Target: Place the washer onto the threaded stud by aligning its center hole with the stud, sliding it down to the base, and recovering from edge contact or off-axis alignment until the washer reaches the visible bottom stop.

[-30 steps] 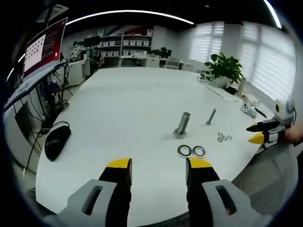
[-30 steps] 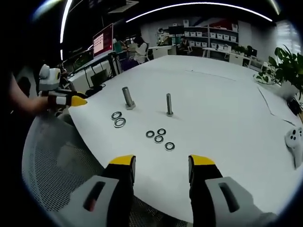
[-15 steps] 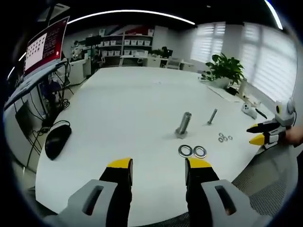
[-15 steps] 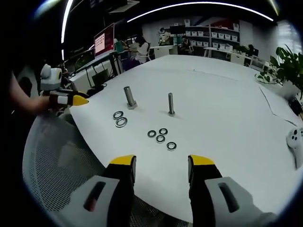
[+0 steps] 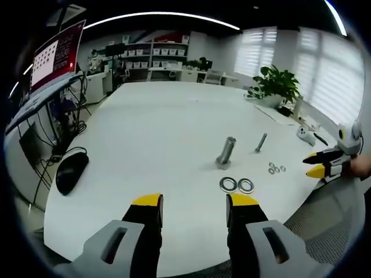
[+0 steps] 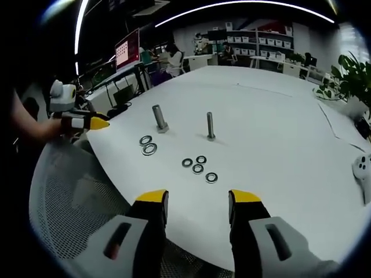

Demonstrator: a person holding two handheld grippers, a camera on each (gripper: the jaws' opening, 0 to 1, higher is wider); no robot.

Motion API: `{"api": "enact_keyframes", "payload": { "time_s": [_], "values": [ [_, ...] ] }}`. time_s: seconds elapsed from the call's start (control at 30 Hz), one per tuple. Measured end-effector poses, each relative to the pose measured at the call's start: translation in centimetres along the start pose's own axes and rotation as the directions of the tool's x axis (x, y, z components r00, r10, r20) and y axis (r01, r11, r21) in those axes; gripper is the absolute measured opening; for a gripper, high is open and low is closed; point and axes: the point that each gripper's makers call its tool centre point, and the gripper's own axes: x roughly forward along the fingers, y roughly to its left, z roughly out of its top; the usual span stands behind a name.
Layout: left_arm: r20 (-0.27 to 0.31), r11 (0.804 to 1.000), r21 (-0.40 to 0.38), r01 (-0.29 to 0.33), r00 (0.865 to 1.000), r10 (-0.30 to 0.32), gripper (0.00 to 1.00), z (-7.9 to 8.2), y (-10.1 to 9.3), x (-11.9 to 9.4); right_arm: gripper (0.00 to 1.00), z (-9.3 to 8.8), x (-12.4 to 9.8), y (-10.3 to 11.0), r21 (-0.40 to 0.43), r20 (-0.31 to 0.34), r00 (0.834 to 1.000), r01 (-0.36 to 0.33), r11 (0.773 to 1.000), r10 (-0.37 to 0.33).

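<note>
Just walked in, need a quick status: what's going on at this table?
A person holds a pair of tongs in each hand over a white table; both the left tongs and the right tongs are open and empty. Two threaded studs stand upright, a thick stud and a thin stud, both bare. Two large washers and four small washers lie flat on the table, untouched.

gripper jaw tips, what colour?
Yellow tips on the right gripper; clearest in the right gripper view.

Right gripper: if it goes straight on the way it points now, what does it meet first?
Probably the four small washers lying on the white table, ahead of the open right gripper. Depth is uncertain.
</note>
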Motion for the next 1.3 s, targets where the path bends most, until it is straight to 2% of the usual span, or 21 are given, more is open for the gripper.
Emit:
{"api": "enact_keyframes", "payload": {
  "time_s": [0.97, 1.3],
  "values": [
    [-0.010, 1.000, -0.003, -0.020, 1.000, 0.020, 0.42, -0.29, 0.50, -0.06, 0.43, 0.11, 0.08, 0.30, 0.010, 0.009, 1.000, -0.012, 1.000, 0.012],
    [-0.036, 1.000, -0.002, 0.011, 0.999, -0.011, 0.42, -0.70, -0.09, 0.11, 0.43, 0.05, 0.04, 0.19, 0.006, 0.004, 1.000, -0.007, 1.000, 0.007]
  ]
}}
